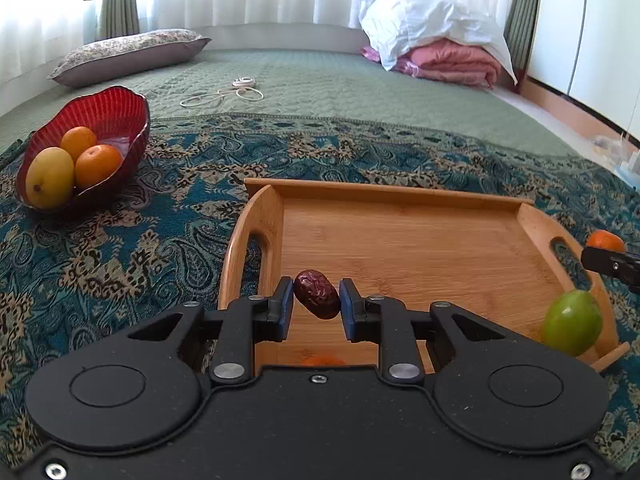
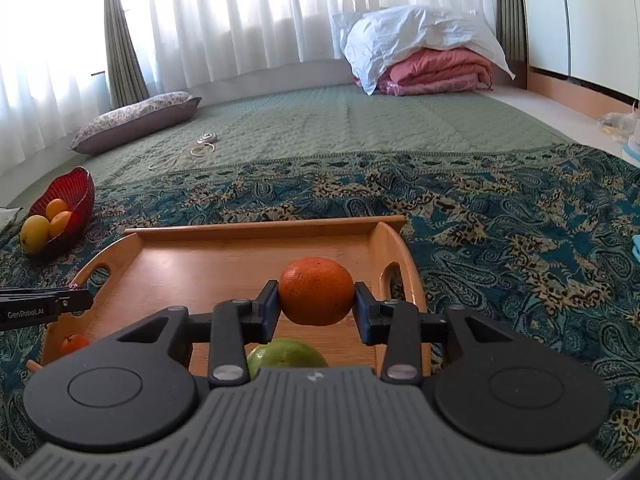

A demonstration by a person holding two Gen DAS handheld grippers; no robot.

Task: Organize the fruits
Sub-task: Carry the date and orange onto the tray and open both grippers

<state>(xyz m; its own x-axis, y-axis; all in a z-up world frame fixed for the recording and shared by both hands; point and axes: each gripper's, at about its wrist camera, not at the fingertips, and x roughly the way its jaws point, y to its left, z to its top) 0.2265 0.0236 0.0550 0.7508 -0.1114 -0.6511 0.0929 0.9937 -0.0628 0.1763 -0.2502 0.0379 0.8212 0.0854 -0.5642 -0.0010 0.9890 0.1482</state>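
My left gripper (image 1: 317,300) is shut on a dark red date (image 1: 317,294) and holds it above the near left part of the wooden tray (image 1: 400,196). My right gripper (image 2: 316,300) is shut on an orange (image 2: 316,291) above the tray's (image 2: 256,226) right side. A green fruit (image 2: 286,353) lies on the tray under the right gripper; it also shows in the left wrist view (image 1: 571,322). A small orange fruit (image 2: 73,343) lies at the tray's near left corner. A red bowl (image 1: 106,114) at far left holds a yellow mango (image 1: 50,178) and two oranges.
The tray and bowl rest on a blue patterned cloth (image 1: 120,248) over a green quilted mat (image 1: 304,76). A white cable (image 1: 224,94), a pillow (image 1: 128,54) and folded bedding (image 1: 448,48) lie farther back near the curtains.
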